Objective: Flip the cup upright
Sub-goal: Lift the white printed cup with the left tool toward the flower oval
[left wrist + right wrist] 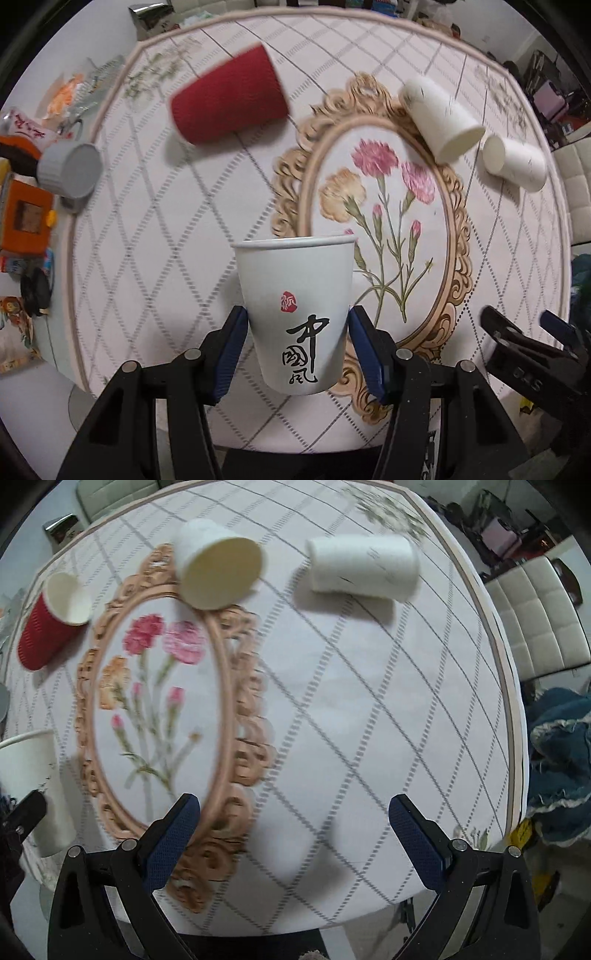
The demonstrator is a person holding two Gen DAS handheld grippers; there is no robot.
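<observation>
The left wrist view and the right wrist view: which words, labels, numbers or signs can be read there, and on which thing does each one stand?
"中國風": black brush characters on the white paper cup held in the left claw.
Red seal above them on the same cup: too small to read.
Embossed marking on the right claw: upside down, not legible.
Packages at the table's left edge: print blurred.
Right wrist view: no readable text.

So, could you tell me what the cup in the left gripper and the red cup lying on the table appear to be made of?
The printed cup looks like matte white paper: rolled rim, ink calligraphy and a red seal on its wall. The red cup also seems paper, with a ribbed, corrugated-looking outer sleeve and a plain white inside; blur leaves the texture uncertain.
</observation>
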